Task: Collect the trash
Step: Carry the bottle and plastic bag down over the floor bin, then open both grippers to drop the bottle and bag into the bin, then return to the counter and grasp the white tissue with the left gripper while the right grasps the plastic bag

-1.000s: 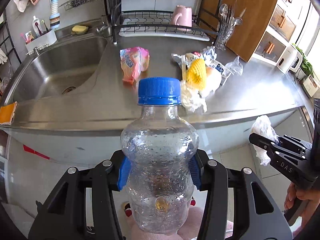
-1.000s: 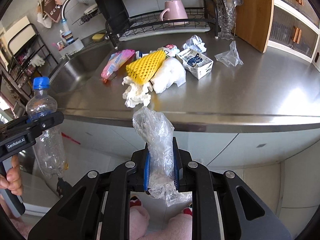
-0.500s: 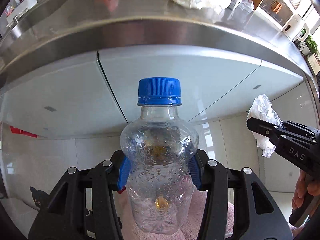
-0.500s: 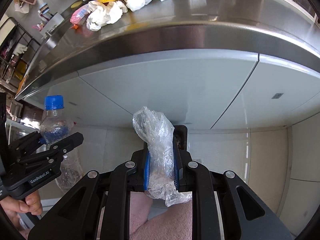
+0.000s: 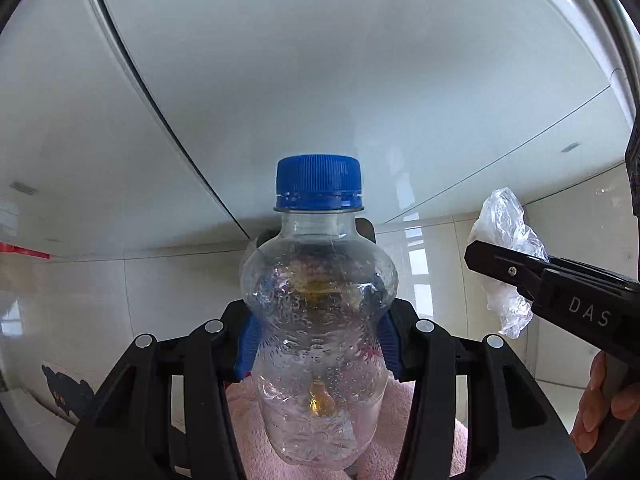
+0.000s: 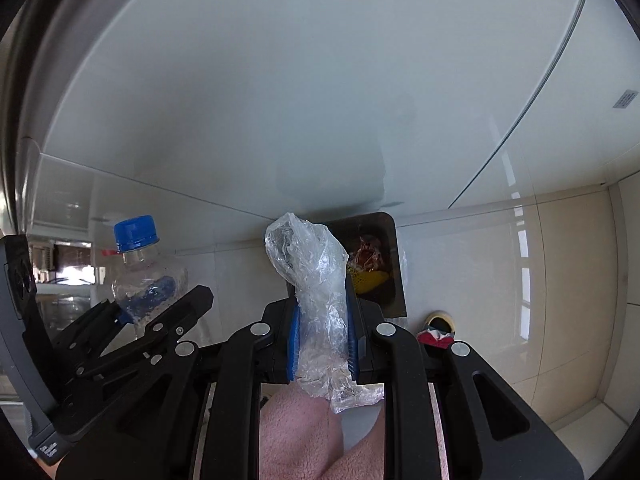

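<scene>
My left gripper (image 5: 318,344) is shut on a clear plastic bottle (image 5: 320,320) with a blue cap, held upright. It also shows at the left of the right wrist view (image 6: 148,276). My right gripper (image 6: 320,340) is shut on a crumpled clear plastic bag (image 6: 316,284), which also shows at the right of the left wrist view (image 5: 504,256). Both grippers are low, in front of the cabinet doors. A dark trash bin (image 6: 384,280) stands on the floor just beyond the bag, with yellow and red waste inside.
White cabinet doors (image 6: 280,80) fill the upper part of both views. Beige floor tiles (image 6: 520,280) lie below. The person's pink-clad legs (image 6: 300,432) are under the grippers. A slipper (image 6: 438,328) lies right of the bin.
Both grippers have dropped from countertop height to below the counter edge, down along the cabinet doors toward the floor. The trash bin has come into the right wrist view. Both grips are unchanged.
</scene>
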`<action>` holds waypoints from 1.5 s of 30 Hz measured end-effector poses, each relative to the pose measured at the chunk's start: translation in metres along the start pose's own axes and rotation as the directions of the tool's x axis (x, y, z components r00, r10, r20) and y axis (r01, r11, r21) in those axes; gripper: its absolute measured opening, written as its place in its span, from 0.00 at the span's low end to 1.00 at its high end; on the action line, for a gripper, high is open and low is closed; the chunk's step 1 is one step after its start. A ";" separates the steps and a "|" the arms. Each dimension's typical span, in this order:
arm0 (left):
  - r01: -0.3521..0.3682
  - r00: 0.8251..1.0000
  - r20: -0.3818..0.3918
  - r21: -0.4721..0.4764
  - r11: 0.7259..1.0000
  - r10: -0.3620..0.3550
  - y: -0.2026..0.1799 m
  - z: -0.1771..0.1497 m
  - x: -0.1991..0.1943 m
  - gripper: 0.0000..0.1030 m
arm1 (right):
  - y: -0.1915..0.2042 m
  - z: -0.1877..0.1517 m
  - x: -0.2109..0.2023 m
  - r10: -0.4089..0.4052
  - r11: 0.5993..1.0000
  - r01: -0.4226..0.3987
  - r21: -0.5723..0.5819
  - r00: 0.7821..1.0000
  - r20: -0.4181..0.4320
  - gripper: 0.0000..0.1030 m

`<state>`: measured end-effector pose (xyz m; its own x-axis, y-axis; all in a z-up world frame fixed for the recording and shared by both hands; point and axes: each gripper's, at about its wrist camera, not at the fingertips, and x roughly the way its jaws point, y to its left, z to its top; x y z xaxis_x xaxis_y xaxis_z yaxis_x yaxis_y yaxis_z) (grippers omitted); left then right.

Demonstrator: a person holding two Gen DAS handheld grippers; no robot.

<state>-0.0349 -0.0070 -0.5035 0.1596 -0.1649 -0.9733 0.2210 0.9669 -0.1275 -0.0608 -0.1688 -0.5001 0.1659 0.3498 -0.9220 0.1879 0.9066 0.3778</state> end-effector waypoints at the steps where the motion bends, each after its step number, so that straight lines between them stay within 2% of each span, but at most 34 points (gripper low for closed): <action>1: -0.003 1.000 -0.013 0.007 1.000 0.003 0.001 -0.002 0.010 0.45 | -0.002 0.001 0.009 -0.008 1.000 0.008 0.003 1.000 -0.013 0.19; 5: -0.013 0.999 -0.048 0.007 1.000 0.014 0.002 -0.007 0.041 0.45 | -0.008 0.002 0.041 -0.035 0.999 0.036 0.012 0.997 -0.064 0.19; 9: -0.003 0.998 -0.061 -0.018 1.000 0.002 0.009 -0.015 0.060 0.45 | -0.012 0.004 0.064 -0.027 0.999 0.030 0.027 0.994 -0.106 0.19; 18: 0.022 0.997 -0.076 -0.051 0.998 -0.026 0.015 -0.017 0.078 0.46 | -0.020 0.016 0.084 -0.007 0.998 0.015 0.063 0.992 -0.128 0.22; 19: 0.023 0.996 -0.082 -0.054 0.998 -0.028 0.016 -0.016 0.079 0.50 | -0.021 0.016 0.084 -0.005 0.998 0.014 0.068 0.992 -0.128 0.24; 20: 0.023 0.996 -0.086 -0.056 0.998 -0.027 0.017 -0.016 0.079 0.57 | -0.018 0.017 0.083 -0.008 0.997 0.017 0.073 0.992 -0.125 0.31; 21: 0.020 0.996 -0.085 -0.057 0.998 -0.025 0.017 -0.015 0.077 0.60 | -0.020 0.016 0.085 -0.004 0.997 0.014 0.080 0.993 -0.122 0.36; 22: 0.021 0.996 -0.086 -0.055 0.998 -0.026 0.017 -0.015 0.076 0.63 | -0.021 0.016 0.082 0.012 0.996 0.000 0.094 0.993 -0.118 0.51; 23: 0.027 0.996 -0.086 -0.052 0.998 -0.031 0.017 -0.014 0.075 0.64 | -0.020 0.016 0.082 0.023 0.994 -0.011 0.107 0.993 -0.112 0.57; 24: 0.023 0.996 -0.089 -0.045 0.999 -0.027 0.017 -0.014 0.074 0.64 | -0.019 0.017 0.081 0.017 0.994 -0.006 0.109 0.994 -0.108 0.57; 27: 0.007 0.996 -0.087 -0.040 0.999 -0.011 0.017 -0.012 0.068 0.70 | -0.015 0.022 0.079 0.006 0.995 0.004 0.100 0.994 -0.106 0.57; 31: -0.013 0.997 -0.082 -0.042 0.999 0.010 0.018 -0.010 0.059 0.73 | -0.015 0.024 0.072 -0.007 0.995 0.018 0.103 0.994 -0.105 0.57; 35: -0.012 0.998 -0.067 -0.068 0.998 0.008 0.025 -0.005 0.034 0.77 | -0.014 0.025 0.058 -0.015 0.995 0.024 0.098 0.996 -0.093 0.60; 41: -0.012 1.000 0.000 -0.069 0.998 0.012 0.029 -0.001 -0.018 0.85 | -0.008 0.023 0.004 -0.048 0.997 0.049 0.057 0.999 -0.021 0.84; 45: -0.019 0.998 0.066 -0.070 0.997 0.024 0.029 0.000 -0.064 0.87 | -0.005 0.019 -0.041 -0.058 0.998 0.057 0.016 0.998 0.036 0.91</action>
<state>-0.0382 0.0318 -0.4452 0.2284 -0.1542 -0.9613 0.1499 0.9812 -0.1217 -0.0502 -0.1916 -0.4629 0.1899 0.2878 -0.9387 0.2124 0.9214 0.3255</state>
